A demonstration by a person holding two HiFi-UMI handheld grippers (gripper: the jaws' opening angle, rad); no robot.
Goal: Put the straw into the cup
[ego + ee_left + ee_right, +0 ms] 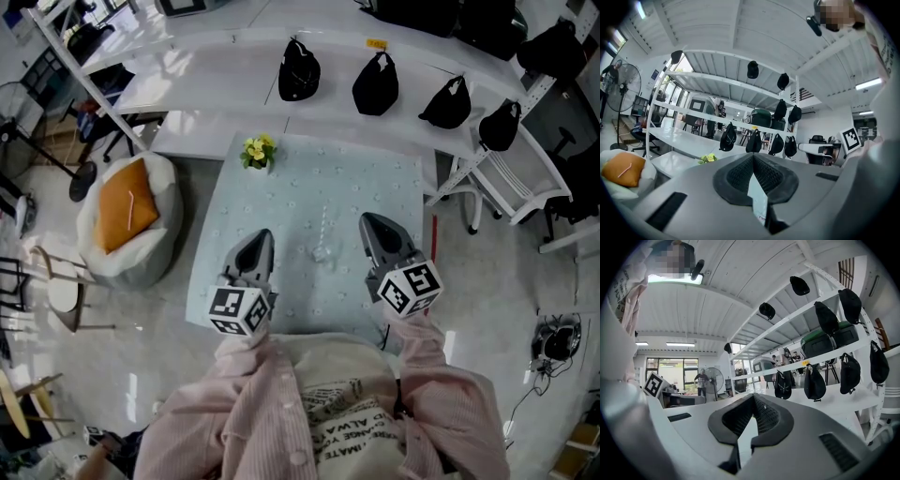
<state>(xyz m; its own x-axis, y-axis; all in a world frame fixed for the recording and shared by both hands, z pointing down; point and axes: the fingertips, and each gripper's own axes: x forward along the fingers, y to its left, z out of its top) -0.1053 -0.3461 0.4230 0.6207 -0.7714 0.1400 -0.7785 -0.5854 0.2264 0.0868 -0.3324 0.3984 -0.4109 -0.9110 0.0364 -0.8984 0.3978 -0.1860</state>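
Note:
A small clear cup (322,252) stands near the middle of the pale blue tablecloth (375,187). Just beyond it a thin clear straw (325,221) seems to lie on the cloth, pointing away from me. My left gripper (259,240) hovers to the cup's left, my right gripper (373,225) to its right, both apart from it. The jaws of each are shut at the tips with nothing held. In the left gripper view my left gripper (753,158) points out at the room, as does my right gripper (753,398) in its own view; neither shows cup or straw.
A small pot of yellow flowers (258,151) stands at the table's far left corner. Behind it a white shelf (234,56) carries several black caps (299,71). A white beanbag with an orange cushion (127,214) sits on the floor to the left.

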